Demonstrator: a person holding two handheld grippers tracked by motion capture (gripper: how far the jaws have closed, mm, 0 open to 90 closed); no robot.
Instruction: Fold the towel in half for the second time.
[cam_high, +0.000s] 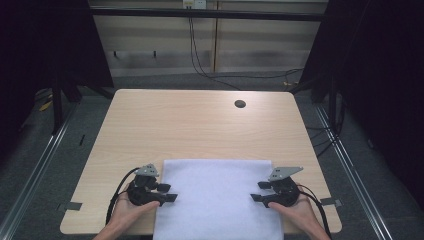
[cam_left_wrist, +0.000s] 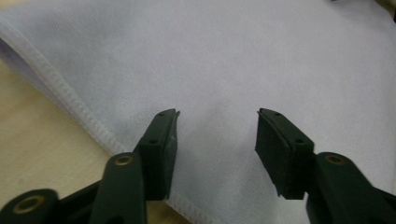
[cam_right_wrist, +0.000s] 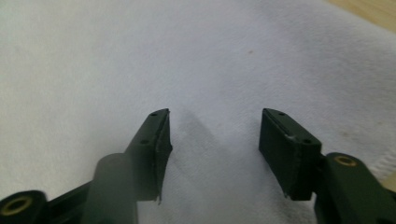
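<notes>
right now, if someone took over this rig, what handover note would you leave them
Left gripper: open, jaws over the left edge of the white cloth, nothing held.
Right gripper: open, jaws over the cloth's right edge, nothing held.
The cloth lies flat at the near side of the table, its near edge running out of the high view.
Done: both grippers are placed at opposite sides.
Left: probably close on the edges and handle the cloth; no grip made yet.

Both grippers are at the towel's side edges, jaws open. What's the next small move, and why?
Probably lower both and close on the hems. The left gripper and right gripper are open, jaws spread over the white towel near its left and right edges, gripping nothing, and the cloth lies flat on the table.
</notes>
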